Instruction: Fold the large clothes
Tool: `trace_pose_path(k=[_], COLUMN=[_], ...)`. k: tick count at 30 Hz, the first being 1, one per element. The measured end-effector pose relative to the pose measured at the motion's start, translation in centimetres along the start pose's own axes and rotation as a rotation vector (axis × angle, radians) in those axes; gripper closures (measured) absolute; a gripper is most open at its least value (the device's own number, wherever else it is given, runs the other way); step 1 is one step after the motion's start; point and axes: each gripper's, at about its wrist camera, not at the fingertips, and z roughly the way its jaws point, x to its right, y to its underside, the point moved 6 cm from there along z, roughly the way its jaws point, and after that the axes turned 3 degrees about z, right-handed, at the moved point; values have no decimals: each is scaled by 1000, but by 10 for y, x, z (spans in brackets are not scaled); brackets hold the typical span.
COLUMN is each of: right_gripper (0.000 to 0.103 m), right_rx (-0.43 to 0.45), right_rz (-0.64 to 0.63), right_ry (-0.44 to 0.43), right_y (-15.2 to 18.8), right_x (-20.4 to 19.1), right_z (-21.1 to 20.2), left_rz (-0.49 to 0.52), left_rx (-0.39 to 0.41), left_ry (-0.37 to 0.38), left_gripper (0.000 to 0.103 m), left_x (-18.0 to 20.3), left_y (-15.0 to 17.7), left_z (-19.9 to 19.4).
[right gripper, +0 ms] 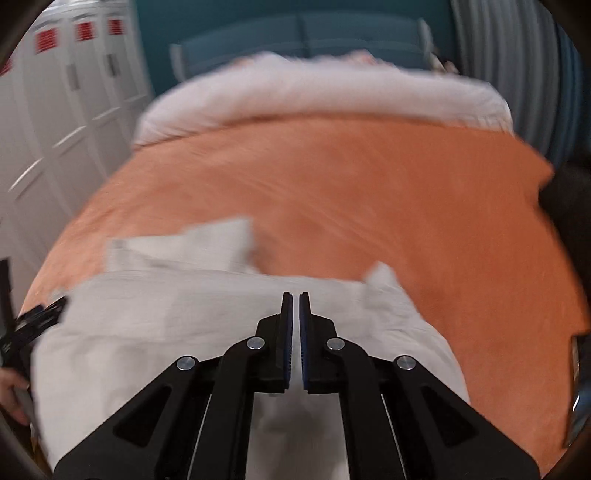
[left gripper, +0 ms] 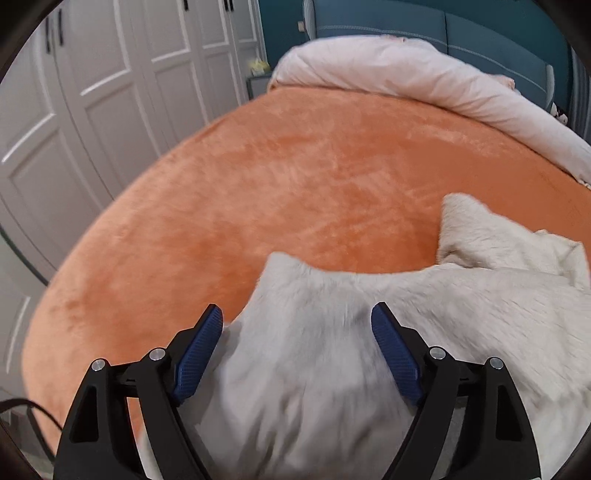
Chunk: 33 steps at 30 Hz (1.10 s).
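Observation:
A large off-white fuzzy garment [left gripper: 332, 350] lies partly folded on the near side of an orange bed cover [left gripper: 295, 177]. My left gripper [left gripper: 297, 317] is open just above its left part, the cloth lying between and below the blue pads [left gripper: 201, 350]. In the right wrist view the same garment [right gripper: 166, 325] spreads under my right gripper [right gripper: 294, 295], whose jaws are closed with a thin gap; I cannot see cloth pinched between them. The view is blurred. The left gripper [right gripper: 33, 321] shows at the left edge.
A rolled pale pink duvet [left gripper: 424, 77] lies across the far end of the bed before a blue headboard [left gripper: 443, 29]. White wardrobe doors [left gripper: 92, 110] stand along the left. A dark object [right gripper: 565, 192] sits at the bed's right edge.

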Motion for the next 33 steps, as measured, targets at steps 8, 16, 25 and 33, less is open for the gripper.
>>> trace_pose_path(k=[8,16,25,33], right_gripper=[99,44,43,102], right_rx=[18,36,-172,-58], right_rz=[-96,-118,248,245], right_ry=[-163,-94,77,35], right_y=[9,19,-1,-5], right_x=[-91,-65,92,107], right_z=[-39,-53,42,28], left_rz=[-22,-98,-316,-141], left_rx=[64,26,-112,-96], left_ry=[138,182,251,151], left_gripper=[21,17,24,49], left_x=[11,-19,-78,-46], left_y=[1,7,-11,1], left_z=[-80,-75,7,32])
